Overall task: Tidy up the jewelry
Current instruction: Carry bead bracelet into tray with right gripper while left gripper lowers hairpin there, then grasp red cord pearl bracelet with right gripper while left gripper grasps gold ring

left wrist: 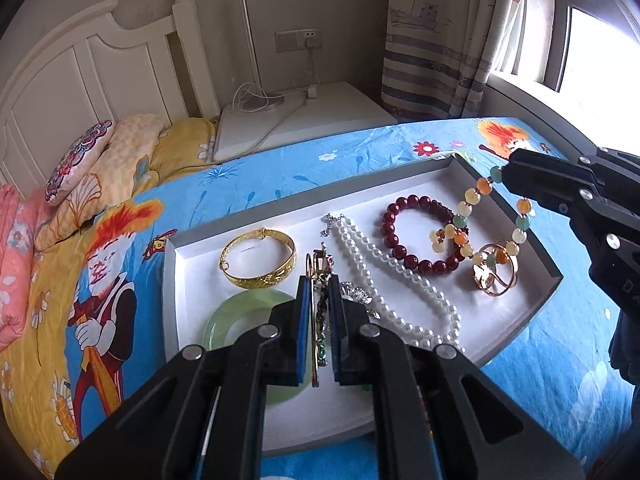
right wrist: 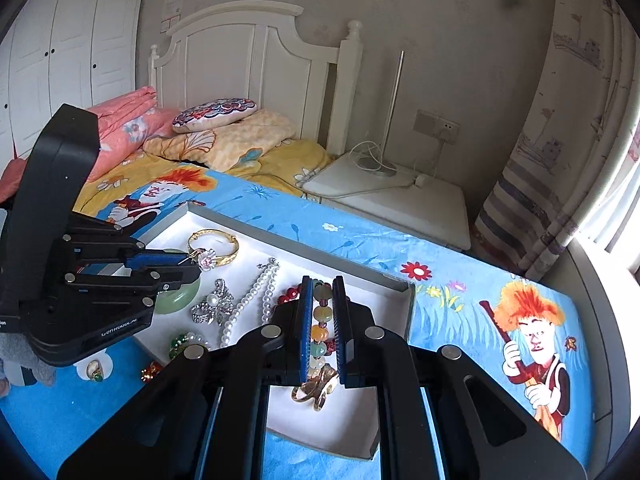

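Note:
A white tray with a grey rim (left wrist: 256,200) (right wrist: 280,232) lies on the bed. In it are a gold bangle (left wrist: 258,258) (right wrist: 214,246), a green jade bangle (left wrist: 224,320) (right wrist: 176,300), a pearl necklace (left wrist: 400,276) (right wrist: 248,304), a dark red bead bracelet (left wrist: 416,232) and a silver brooch (right wrist: 212,306). My left gripper (left wrist: 319,292) (right wrist: 192,260) is shut on a gold hoop ornament with a pale flower (right wrist: 204,258), above the tray's left part. My right gripper (right wrist: 322,292) (left wrist: 505,168) is shut on a multicoloured bead bracelet (left wrist: 480,216) (right wrist: 320,320), which hangs over a gold ring piece (left wrist: 496,274) (right wrist: 314,392).
Loose pieces lie on the blue cartoon sheet outside the tray: a gold and green ring (right wrist: 96,372), a red and gold piece (right wrist: 151,372) and a green bead piece (right wrist: 184,344) at the tray edge. Pillows (left wrist: 100,168), a white headboard (right wrist: 248,56) and a white nightstand (left wrist: 304,120) lie behind.

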